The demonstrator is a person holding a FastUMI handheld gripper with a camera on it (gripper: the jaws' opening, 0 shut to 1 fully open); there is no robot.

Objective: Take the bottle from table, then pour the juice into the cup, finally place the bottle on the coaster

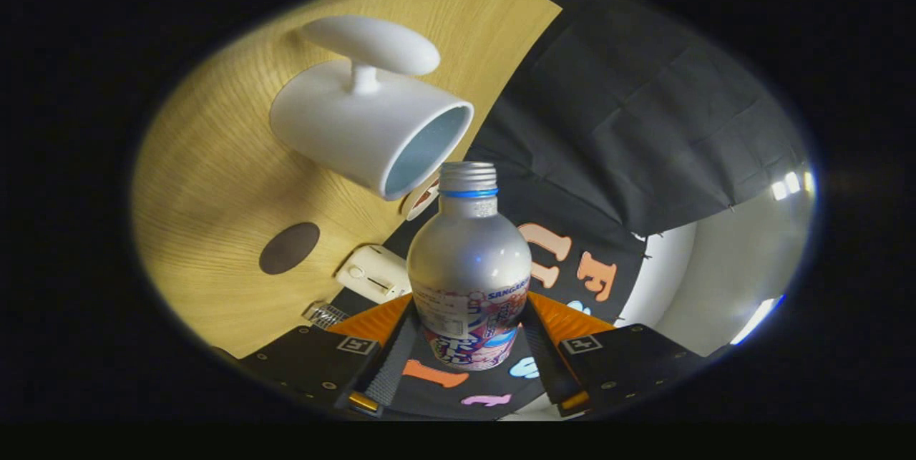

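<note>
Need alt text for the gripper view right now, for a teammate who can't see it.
The gripper is shut on a silver bottle, tipped so its open mouth points at a white cup on the wooden table. A dark round coaster lies on the table nearby.

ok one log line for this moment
phase: pour | gripper: shut on silver bottle | bottle mouth at white cup rim | brown coaster bare on wooden table

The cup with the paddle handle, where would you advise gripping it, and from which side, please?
I'd judge the handle's thin stem, from its side: the cup wall looks too broad to span, while the stem is narrow and the flat paddle above would stop slipping. For now the fingers are shut on the bottle.
</note>
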